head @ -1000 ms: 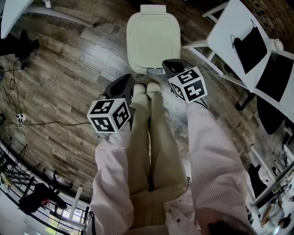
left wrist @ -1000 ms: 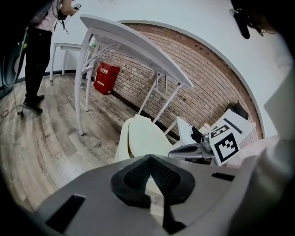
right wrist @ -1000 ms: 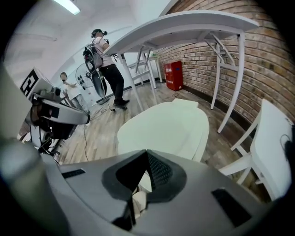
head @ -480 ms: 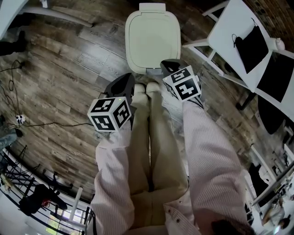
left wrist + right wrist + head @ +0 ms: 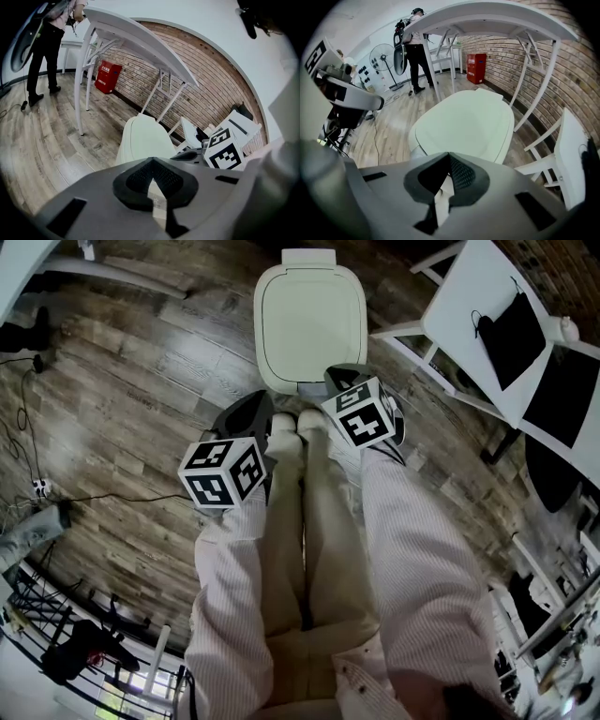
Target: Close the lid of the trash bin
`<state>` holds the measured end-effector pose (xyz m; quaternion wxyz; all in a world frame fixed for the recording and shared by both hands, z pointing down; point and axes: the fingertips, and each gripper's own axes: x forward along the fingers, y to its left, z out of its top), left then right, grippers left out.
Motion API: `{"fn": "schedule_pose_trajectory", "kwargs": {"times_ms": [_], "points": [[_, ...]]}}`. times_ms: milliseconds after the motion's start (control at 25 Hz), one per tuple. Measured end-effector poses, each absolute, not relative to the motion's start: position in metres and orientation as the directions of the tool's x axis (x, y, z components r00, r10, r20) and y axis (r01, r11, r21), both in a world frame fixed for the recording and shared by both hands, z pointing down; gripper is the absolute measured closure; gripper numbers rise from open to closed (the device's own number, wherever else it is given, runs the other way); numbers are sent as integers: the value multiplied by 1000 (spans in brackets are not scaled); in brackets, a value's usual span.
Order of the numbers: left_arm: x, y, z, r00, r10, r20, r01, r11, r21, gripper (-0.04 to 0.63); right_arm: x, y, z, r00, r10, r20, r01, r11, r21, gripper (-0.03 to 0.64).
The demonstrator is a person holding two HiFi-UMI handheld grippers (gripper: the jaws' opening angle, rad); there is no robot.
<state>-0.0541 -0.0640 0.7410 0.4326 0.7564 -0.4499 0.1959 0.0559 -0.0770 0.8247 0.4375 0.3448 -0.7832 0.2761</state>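
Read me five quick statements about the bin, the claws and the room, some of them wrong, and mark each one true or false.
1. The lid lies down on the trash bin. True.
2. The right claw grips the lid. False: its jaws are together with nothing between them.
3. The bin stands on carpet. False: it stands on a wooden floor.
4. A red box stands by the brick wall. True.
5. The left claw is wide open. False: it is shut.
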Motion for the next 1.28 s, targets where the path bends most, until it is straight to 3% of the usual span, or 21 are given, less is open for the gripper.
{"fn": "schedule_pose_trajectory", "kwargs": {"times_ms": [240, 680, 1280], "points": [[-58, -64, 732, 518, -505, 690, -850, -219, 479, 601, 55, -74, 817, -391, -272, 879, -785, 597, -164, 612], [-71, -78, 638, 544, -567, 618, -832, -270, 484, 601, 49, -85, 688, -494, -469, 732, -831, 503, -237, 612], [-108, -127, 475, 567, -707, 422, -814, -403, 419, 601, 51, -120, 511, -495, -695, 521, -867, 433, -246, 612]]}}
